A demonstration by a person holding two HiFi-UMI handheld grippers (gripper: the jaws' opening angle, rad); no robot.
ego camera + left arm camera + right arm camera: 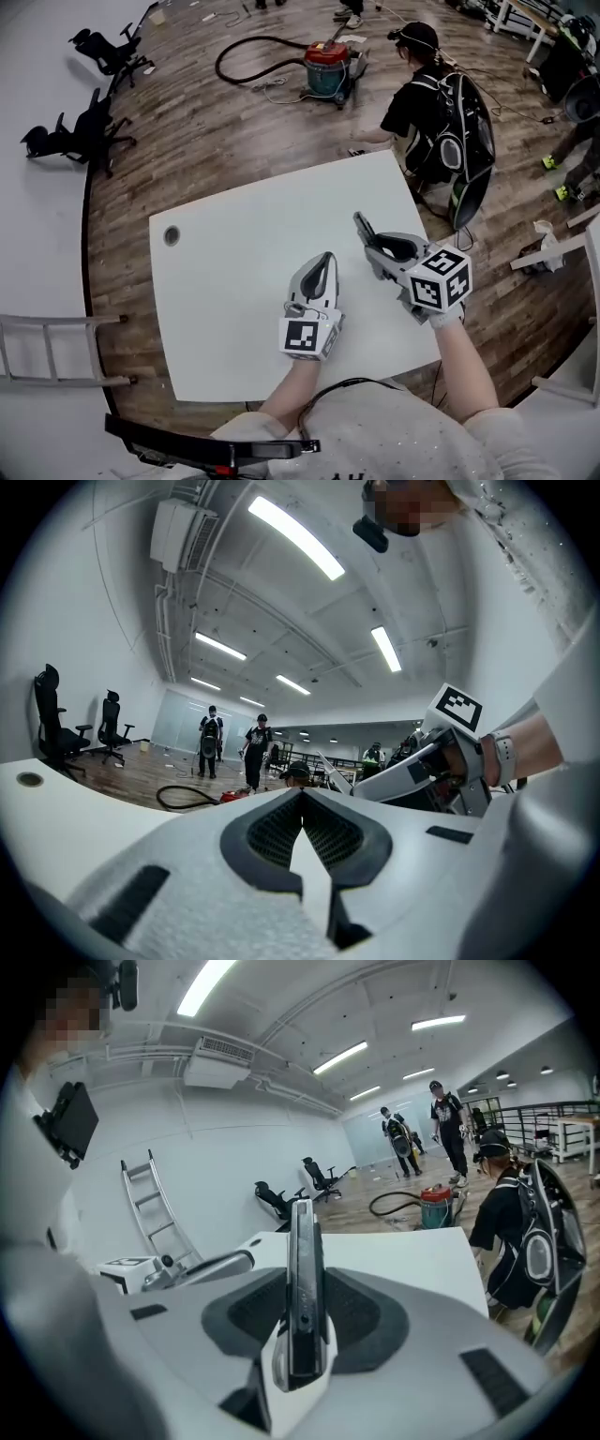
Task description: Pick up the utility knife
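The utility knife (302, 1283) is slim and dark with paler grey edges. It stands on its narrow edge, clamped between the pads of the right gripper (302, 1335). Its length runs along the jaws, and its front end sticks out past their tips. In the head view the utility knife (362, 227) is off the white desk (234, 244), over its right part.

L claw (325, 261) shut, level; R claw (374, 247) clamped on utility knife (303, 1269).
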